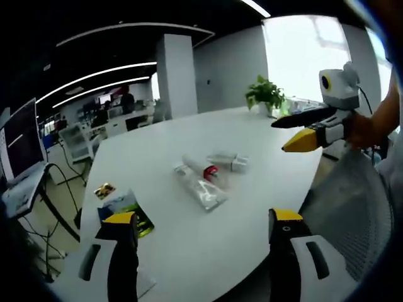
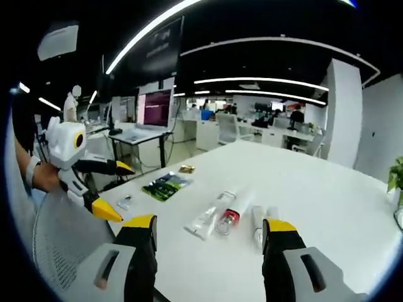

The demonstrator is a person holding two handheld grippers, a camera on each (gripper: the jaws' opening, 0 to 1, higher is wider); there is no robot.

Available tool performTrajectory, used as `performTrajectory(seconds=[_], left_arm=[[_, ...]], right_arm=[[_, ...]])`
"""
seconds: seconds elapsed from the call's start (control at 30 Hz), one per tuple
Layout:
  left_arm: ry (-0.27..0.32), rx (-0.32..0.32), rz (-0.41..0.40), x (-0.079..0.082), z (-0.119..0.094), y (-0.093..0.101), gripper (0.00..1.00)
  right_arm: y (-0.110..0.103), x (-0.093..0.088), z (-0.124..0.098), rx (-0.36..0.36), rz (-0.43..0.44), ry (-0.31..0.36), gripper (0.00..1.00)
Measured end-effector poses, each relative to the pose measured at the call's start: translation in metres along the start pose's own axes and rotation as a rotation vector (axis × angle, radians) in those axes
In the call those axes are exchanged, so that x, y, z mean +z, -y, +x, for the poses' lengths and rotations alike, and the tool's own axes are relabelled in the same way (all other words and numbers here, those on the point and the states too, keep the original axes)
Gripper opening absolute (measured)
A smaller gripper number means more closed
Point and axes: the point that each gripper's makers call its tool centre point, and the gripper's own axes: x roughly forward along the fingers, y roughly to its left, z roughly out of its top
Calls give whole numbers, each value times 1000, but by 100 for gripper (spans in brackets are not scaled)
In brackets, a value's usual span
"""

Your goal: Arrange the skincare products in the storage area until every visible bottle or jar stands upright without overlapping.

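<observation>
Jaws of my left gripper point(image 1: 204, 220) rise from the bottom of the left gripper view, black with yellow tips, spread wide with nothing between them. Beyond them lies the white table point(image 1: 252, 163), and near its middle I see the skincare products lying flat in a loose cluster: a clear tube point(image 1: 200, 186) nearest me, a bottle point(image 1: 200, 167) with a red band just behind it and touching or nearly touching it, and a small vial point(image 1: 229, 162) to the right of that. None of them stands upright. Off to the left, near the table edge, a green packet point(image 1: 126, 211) lies flat, and a small gold sachet point(image 1: 104, 190) sits just beyond it. My right gripper point(image 1: 299, 129) comes in from the right, held above the table edge, its jaws parted and empty. A potted plant point(image 1: 265, 95) stands at the far side of the table. A mesh chair point(image 1: 356, 207) shows at lower right.

In the right gripper view, my right gripper's point(image 2: 211, 228) jaws are likewise wide apart and hold nothing. The table point(image 2: 327, 195) stretches ahead. Just past the jaw tips the tube point(image 2: 206, 218), the bottle point(image 2: 230, 217) and the vial point(image 2: 258, 221) lie side by side on their sides. The packet point(image 2: 164, 185) lies farther left, the sachet point(image 2: 186, 168) beyond it. My left gripper point(image 2: 116, 190) enters from the left over the chair point(image 2: 63, 239), jaws open and empty, a hand point(image 2: 45, 177) behind it.
</observation>
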Motion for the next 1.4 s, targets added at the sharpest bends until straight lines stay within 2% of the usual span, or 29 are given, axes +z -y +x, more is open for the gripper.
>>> performTrajectory(seconds=[0.13,0.23,0.5,0.57,0.63,0.7,0.87,0.9,0.93,0.97,1.0,1.07,1.13,1.3,1.4], left_arm=[[7,3,3,1,-1,-1,80],[9,13,2,1,-2,-3,80],[-9,14,8,-3,-2,-5,76],[-3,2,-7,-2,-2,-3,77],[-12,7,6,-4,-3,-4,76],[-13,6,3,-4,-2,-4,75],[-18,19,7,-6,-3,-7,73],[-18,20,8,-6,-3,-7,72],[-18,18,8,-6,-3,-7,72],[-16,15,5,-6,-3,-6,72],[-11,14,5,-5,-3,-6,72],[-23,25,15,-7,-3,-9,70],[-28,23,13,-8,-3,-8,69],[-34,30,14,-10,-3,-10,67],[-40,33,16,-11,-2,-11,67]], right_arm=[[13,26,7,17,-54,31,64],[24,45,19,38,-120,30,61],[34,85,50,140,-262,6,54],[36,94,62,181,-306,-25,54],[34,96,70,234,-329,-61,54],[35,99,79,272,-390,-94,54],[39,93,104,360,-572,-212,53],[37,90,109,399,-624,-239,52],[35,86,113,425,-641,-268,51],[36,84,118,428,-666,-281,52],[35,83,125,440,-734,-285,51],[30,79,137,472,-814,-311,48],[24,74,146,504,-869,-324,46],[6,52,170,593,-1011,-397,45],[0,33,183,655,-1154,-447,46]])
